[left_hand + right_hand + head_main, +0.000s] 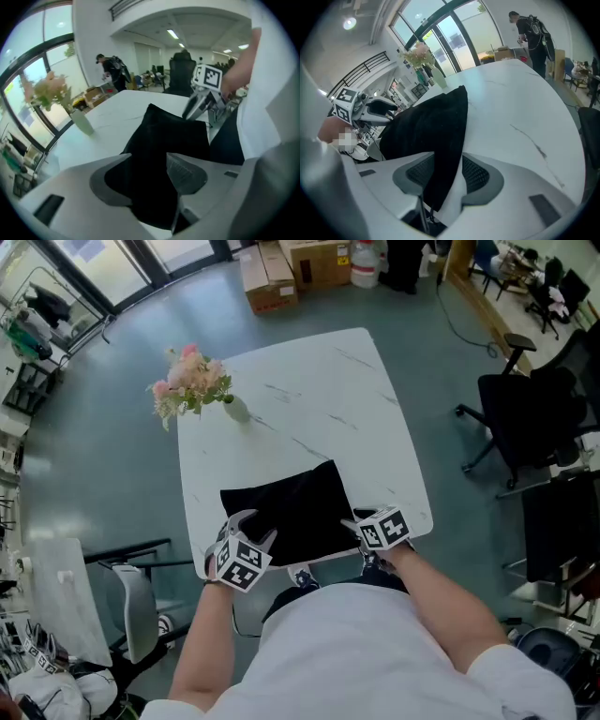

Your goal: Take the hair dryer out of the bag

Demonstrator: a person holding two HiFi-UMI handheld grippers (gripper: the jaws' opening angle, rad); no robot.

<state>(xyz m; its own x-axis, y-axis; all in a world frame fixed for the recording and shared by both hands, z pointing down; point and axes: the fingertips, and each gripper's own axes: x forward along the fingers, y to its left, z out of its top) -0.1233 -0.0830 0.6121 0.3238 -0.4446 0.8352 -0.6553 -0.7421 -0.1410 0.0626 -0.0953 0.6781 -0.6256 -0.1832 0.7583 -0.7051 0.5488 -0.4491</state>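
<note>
Standing at table's (319, 390) far-left corner: vase of pink flowers (192, 381), well apart from black bag (291, 507). My left claw (258, 524) sits at bag's near-left corner, released, jaws spread wide, dark cloth in gap, pads not pressing. Bag lies at table's near edge, between my two claws. Hair dryer shows in no view; bag's contents hidden. My right claw (354, 524) sits at bag's near-right corner, jaws apart, bag's edge between pads, not pinched.

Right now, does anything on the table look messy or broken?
Nothing stands out. The black bag lies flat by the near edge of the table, and the flower vase stands upright. No spills.
</note>
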